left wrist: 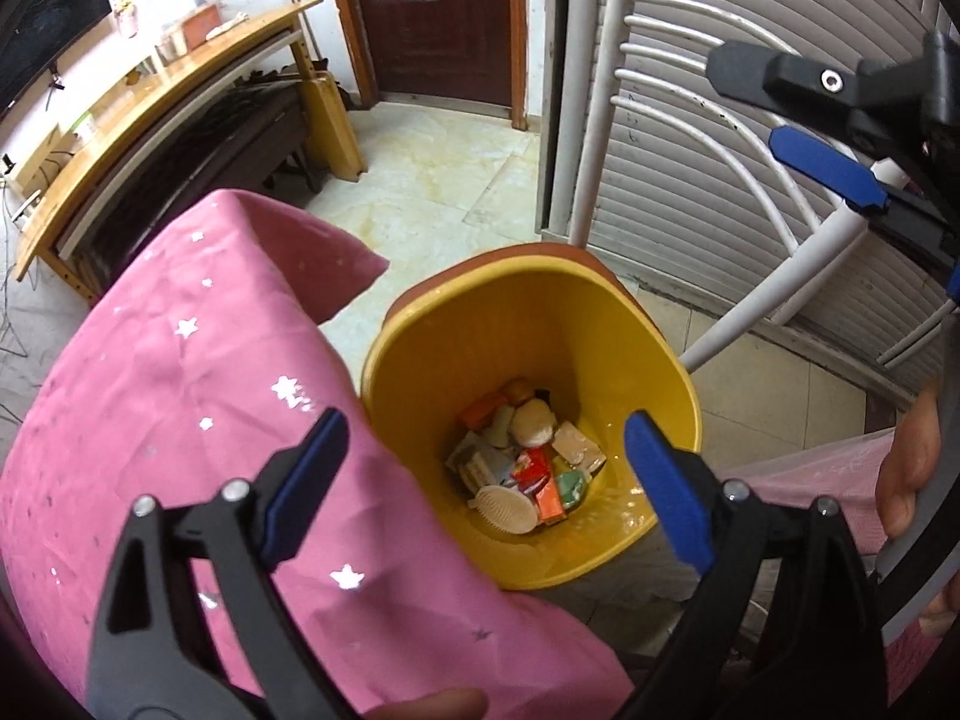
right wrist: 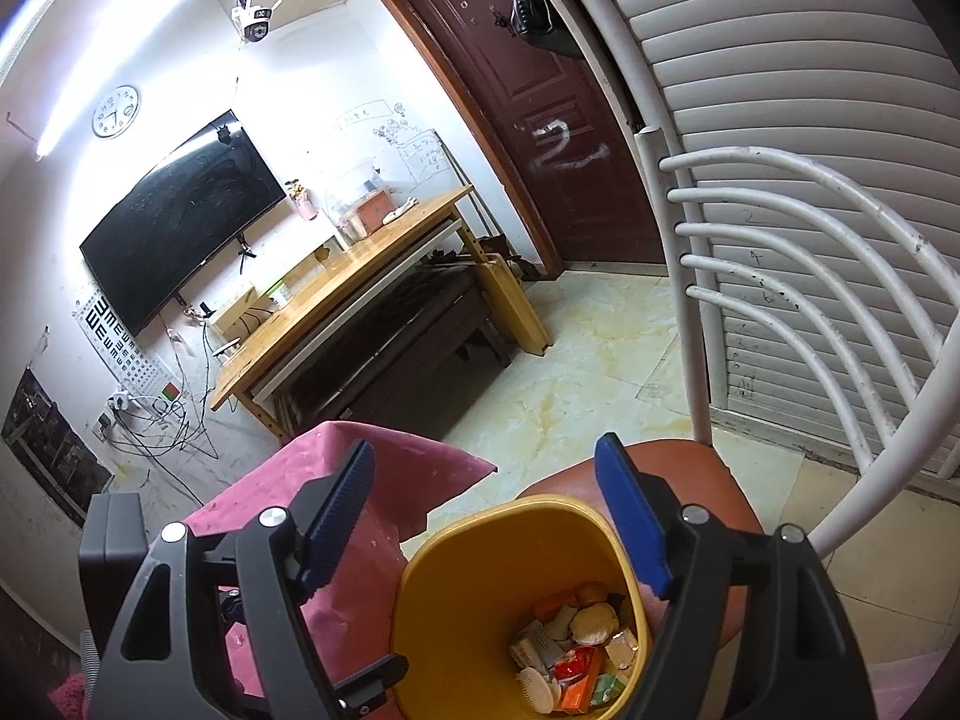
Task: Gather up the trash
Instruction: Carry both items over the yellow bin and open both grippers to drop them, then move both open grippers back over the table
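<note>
A yellow bin [left wrist: 654, 360] holding the collected trash [left wrist: 528, 456] sits on a red-seated white chair [right wrist: 690, 462], just beside a pink star-print tablecloth [left wrist: 180, 372]. Left gripper [left wrist: 480, 480] and right gripper [right wrist: 498, 510] hover above it, jaws spread, empty. Beyond: tiled floor [right wrist: 600, 360], wooden desk [right wrist: 360, 276], brown door [right wrist: 528, 120].

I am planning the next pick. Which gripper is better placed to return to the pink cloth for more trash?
Probably the left gripper: it hangs open and empty partly over the pink cloth, beside the yellow bin.
</note>
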Available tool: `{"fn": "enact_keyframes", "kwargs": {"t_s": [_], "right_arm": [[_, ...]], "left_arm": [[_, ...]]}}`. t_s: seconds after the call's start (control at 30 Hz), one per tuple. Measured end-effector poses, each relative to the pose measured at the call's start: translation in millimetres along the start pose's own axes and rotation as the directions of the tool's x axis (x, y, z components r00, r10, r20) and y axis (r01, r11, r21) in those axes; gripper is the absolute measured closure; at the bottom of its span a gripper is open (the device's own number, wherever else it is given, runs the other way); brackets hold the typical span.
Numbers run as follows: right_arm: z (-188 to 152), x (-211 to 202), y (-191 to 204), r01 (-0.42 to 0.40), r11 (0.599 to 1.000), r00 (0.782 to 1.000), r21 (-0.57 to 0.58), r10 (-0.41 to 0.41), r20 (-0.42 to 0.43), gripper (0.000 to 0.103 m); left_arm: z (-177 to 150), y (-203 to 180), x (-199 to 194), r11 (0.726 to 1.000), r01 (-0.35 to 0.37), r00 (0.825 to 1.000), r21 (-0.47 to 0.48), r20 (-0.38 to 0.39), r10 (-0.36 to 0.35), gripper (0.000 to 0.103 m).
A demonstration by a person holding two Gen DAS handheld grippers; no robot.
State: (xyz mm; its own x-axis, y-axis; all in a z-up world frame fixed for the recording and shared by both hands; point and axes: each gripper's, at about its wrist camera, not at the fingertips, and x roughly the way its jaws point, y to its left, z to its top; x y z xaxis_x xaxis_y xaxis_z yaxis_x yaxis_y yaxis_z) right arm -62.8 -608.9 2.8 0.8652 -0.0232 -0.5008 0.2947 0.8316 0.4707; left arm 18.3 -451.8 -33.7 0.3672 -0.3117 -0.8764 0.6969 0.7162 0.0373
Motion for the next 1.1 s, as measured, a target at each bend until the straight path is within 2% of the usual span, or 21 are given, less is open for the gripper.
{"fn": "enact_keyframes", "kwargs": {"t_s": [0.37,0.6,0.7,0.87,1.1], "right_arm": [[-9,13,31,-0.038,0.996,0.998,-0.078,0.034,-0.051,0.029],[-18,21,61,-0.115,0.987,0.99,-0.117,0.104,-0.09,0.027],[-20,25,71,-0.129,0.983,0.988,-0.132,0.116,-0.105,0.026],[-29,33,91,-0.193,0.97,0.974,-0.147,0.171,-0.149,0.025],[-43,41,123,-0.235,0.951,0.961,-0.202,0.195,-0.197,0.024]], "left_arm": [[-24,34,-28,0.997,-0.029,0.998,-0.074,0.047,0.032,0.014],[-44,65,-42,0.986,-0.05,0.995,-0.158,0.072,0.062,0.014],[-57,79,-51,0.977,-0.079,0.99,-0.199,0.1,0.101,0.014],[-74,100,-60,0.963,-0.088,0.987,-0.253,0.107,0.118,0.014],[-99,132,-73,0.937,-0.116,0.98,-0.329,0.114,0.161,0.011]]}}
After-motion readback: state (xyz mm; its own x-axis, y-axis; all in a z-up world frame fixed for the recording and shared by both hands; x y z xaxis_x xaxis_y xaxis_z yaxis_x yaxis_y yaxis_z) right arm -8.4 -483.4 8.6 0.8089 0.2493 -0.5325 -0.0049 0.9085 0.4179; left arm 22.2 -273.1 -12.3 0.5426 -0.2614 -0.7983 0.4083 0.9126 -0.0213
